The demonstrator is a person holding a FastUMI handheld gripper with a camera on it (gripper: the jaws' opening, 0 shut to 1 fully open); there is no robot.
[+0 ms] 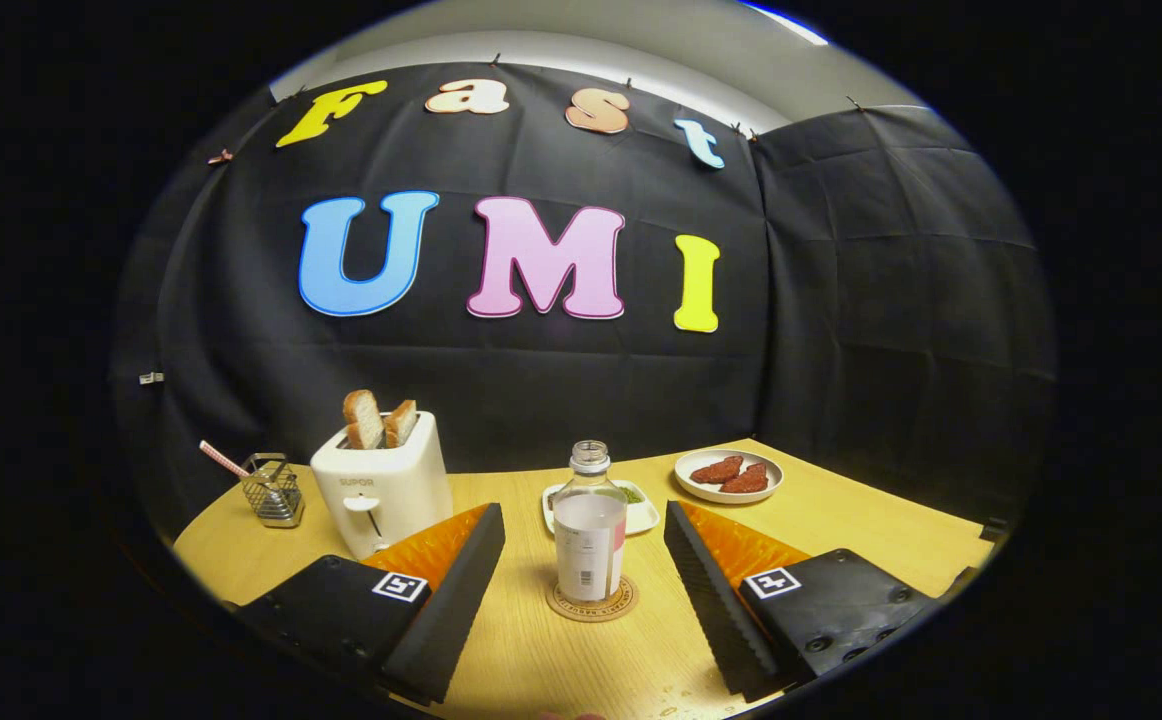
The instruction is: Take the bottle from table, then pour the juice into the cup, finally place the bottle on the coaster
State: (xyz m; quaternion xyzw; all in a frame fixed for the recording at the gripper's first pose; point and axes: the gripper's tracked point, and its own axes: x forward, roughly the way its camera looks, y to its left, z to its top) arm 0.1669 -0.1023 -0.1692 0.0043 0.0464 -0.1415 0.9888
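Gripper view: jaws open around bottle on coaster, toaster left, plate beyond

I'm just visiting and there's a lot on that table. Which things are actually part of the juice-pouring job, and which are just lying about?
Part of the job:
- bottle, standing on the coaster
- hand-held gripper, open, fingers either side of the bottle, not touching

Just lying about:
- toaster with bread slices
- wire basket
- plate of reddish food
- small dish behind the bottle
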